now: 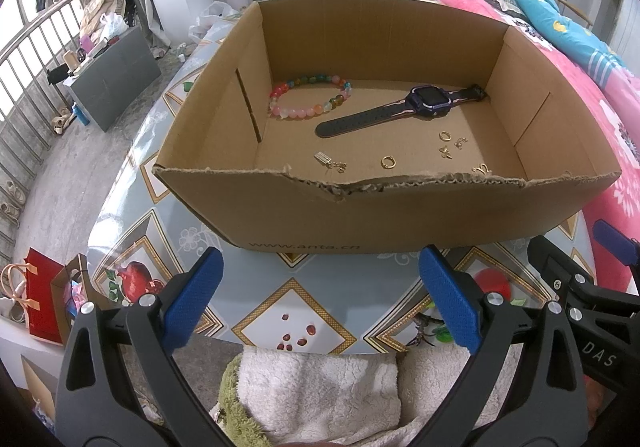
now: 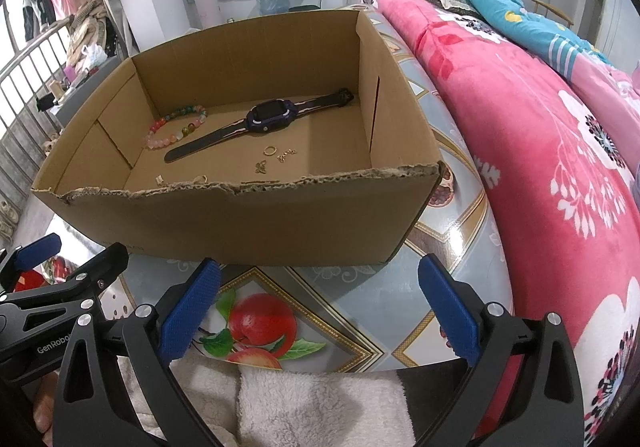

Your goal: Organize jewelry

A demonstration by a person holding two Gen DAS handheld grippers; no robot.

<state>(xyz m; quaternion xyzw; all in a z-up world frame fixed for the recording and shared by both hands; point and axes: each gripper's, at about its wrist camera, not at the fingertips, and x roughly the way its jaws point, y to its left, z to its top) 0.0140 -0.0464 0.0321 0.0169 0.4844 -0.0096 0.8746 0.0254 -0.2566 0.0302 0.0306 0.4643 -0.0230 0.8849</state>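
An open cardboard box stands on the patterned table. Inside lie a multicoloured bead bracelet, a black and purple watch, two gold rings, and several small gold earrings. My left gripper is open and empty, in front of the box's near wall. My right gripper is open and empty, also in front of the near wall, to the right of the left one.
A pink floral quilt lies along the table's right side. A white fleece cloth hangs at the table's near edge below the grippers. A grey cabinet and red bag stand on the floor at left.
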